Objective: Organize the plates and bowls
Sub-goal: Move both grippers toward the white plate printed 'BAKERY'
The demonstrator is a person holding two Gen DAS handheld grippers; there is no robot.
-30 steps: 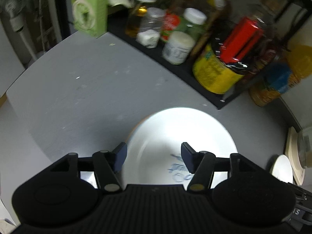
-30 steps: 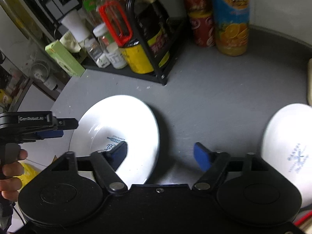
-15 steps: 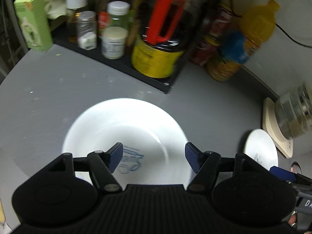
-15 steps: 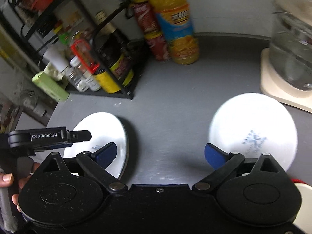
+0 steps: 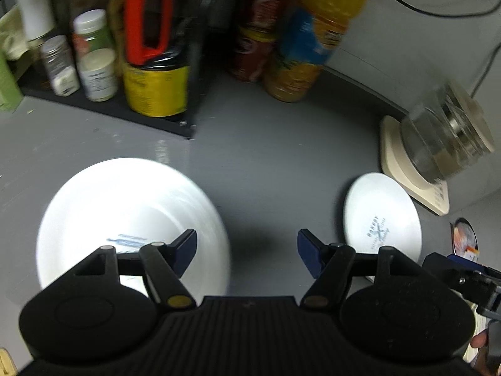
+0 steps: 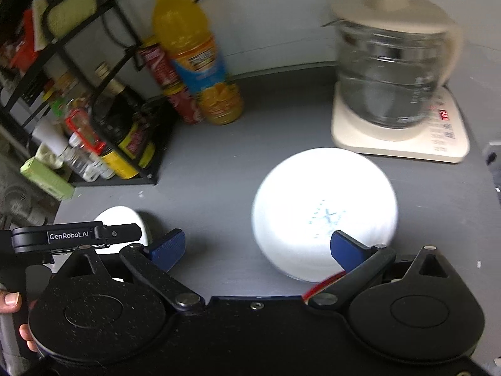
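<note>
Grey countertop (image 5: 266, 156) under white plates (image 5: 131, 213)

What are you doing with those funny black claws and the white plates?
A person is holding a gripper in each hand to tidy up dishes on a grey counter. The left gripper hangs over the edge of one white plate, and the right gripper hangs near the other white plate, next to the glass kettle. Both sets of jaws are open, and nothing is picked up. Both plates lie flat on the counter, apart from each other.
</note>
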